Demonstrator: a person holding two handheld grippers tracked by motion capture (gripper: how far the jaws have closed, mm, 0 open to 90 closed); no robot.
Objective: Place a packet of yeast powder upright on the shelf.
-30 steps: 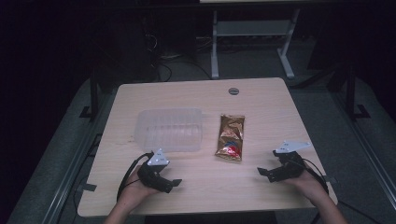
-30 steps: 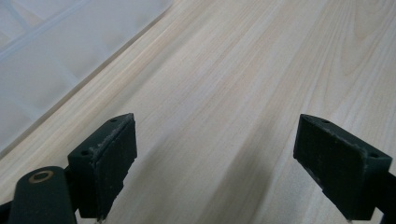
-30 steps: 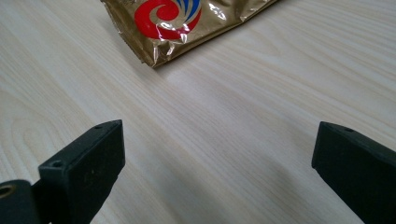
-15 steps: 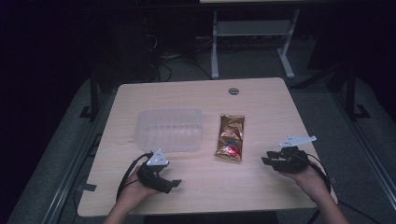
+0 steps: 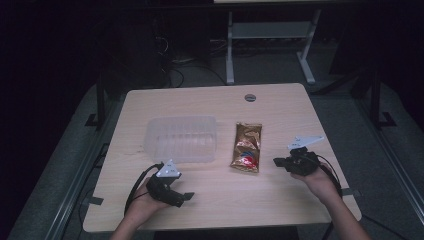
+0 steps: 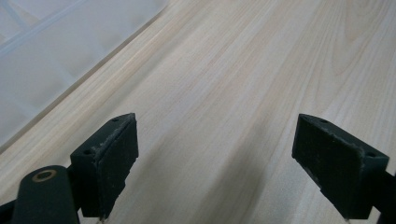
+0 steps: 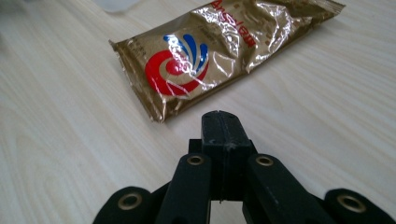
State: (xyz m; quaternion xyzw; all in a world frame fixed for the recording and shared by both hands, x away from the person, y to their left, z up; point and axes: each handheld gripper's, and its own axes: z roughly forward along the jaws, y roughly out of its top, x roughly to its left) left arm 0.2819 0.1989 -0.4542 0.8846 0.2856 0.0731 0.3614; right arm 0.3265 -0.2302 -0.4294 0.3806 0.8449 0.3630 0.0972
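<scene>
Though near the pouch (image 7: 219,51), right gripper (image 7: 219,122) empty, pads together.

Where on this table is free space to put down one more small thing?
The table is bare along its far edge, beyond the plastic container and gold packet, around the round hole. The front middle, between left claw and right claw, is free. The container-packet gap is tight.

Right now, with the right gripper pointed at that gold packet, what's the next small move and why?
Probably open the right gripper first: its jaws have just closed with nothing between them, and the gold packet lies flat on the table just ahead, untouched. Then ease forward over its near end.
</scene>
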